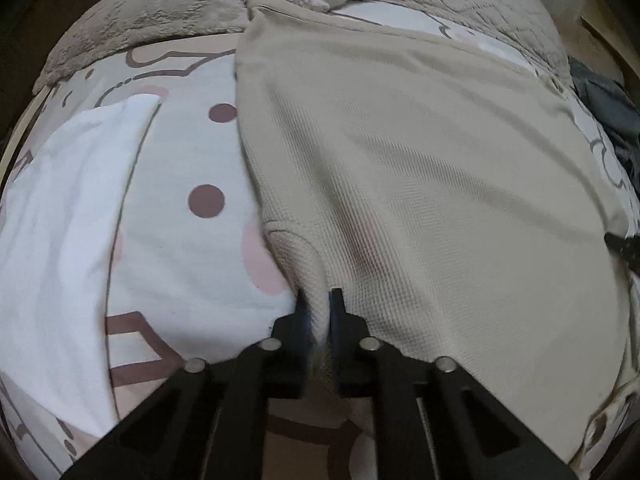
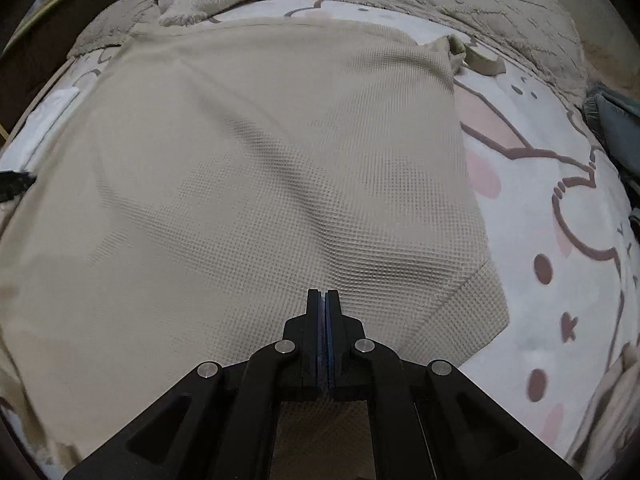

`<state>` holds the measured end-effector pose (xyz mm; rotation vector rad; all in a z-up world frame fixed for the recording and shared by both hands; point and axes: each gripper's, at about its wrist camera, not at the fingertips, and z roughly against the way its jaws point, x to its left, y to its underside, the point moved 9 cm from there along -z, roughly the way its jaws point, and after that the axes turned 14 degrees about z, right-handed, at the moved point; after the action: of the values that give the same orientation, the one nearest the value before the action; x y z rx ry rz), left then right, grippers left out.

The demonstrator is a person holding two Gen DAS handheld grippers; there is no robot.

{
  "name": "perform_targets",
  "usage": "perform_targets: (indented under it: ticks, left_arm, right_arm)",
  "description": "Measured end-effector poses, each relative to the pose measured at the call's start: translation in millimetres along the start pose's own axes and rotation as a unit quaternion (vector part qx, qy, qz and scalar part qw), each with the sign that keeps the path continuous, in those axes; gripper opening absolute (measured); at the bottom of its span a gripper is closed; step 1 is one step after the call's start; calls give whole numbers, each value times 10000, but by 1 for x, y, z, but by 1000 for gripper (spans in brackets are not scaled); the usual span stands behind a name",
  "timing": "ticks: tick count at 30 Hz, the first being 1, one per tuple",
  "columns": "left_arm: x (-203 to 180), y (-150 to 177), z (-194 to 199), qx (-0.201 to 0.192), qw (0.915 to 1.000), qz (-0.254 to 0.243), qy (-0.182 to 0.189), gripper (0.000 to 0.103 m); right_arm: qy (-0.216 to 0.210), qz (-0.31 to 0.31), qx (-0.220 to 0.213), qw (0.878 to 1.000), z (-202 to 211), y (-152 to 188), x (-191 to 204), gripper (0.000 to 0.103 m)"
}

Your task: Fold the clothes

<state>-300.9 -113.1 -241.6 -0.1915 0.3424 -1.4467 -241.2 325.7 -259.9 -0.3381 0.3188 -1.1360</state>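
A beige waffle-knit garment [image 1: 420, 160] lies spread on the bed; it also fills most of the right wrist view [image 2: 260, 184]. My left gripper [image 1: 319, 304] is shut on a pinched fold at the garment's near left edge. My right gripper [image 2: 323, 300] has its jaws pressed together over the garment's near right part, next to a folded-back corner [image 2: 476, 312]; no cloth shows between the pads. The tip of the right gripper shows at the right edge of the left wrist view [image 1: 624, 246].
The bed sheet [image 1: 192, 240] is white with pink and brown cartoon print. A folded white cloth [image 1: 60, 220] lies to the left. A fluffy beige blanket [image 2: 460, 4] is bunched along the far side. Dark grey fabric [image 2: 616, 132] sits at the right edge.
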Motion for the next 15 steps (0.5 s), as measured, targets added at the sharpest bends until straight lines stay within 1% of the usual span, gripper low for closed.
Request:
perform_targets:
  ticks: [3,6,9,10,12,14,15]
  left_arm:
    - [19,-3,8,-70,9995,61,-313,8]
    - [37,1,7,57,9989,272,-369,8]
    - [35,5,8,-33,9988,35,-492,8]
    - [31,5,11,-79,9988,-57,-480,11]
    - [24,8,18,-131,9987,-170,-452,20]
    - [17,14,32,-254,9990,-232,-299,52]
    - [12,17,41,-354,9988,-291,-196,56]
  right_arm:
    - [-62,-52,77,9999,-8,4,2,2]
    - [-123,-105,154,9997,-15,7,3,2]
    - [-89,-38,160,9998,-18,9,6,2]
    - [-47,0,154,9999,-20,8,6,2]
    - [44,72,132,9999,-20,8,6,2]
    - [122,144,89,9998,-17,7,6,2]
    - [140,193,72,9997,-13,7,7,2]
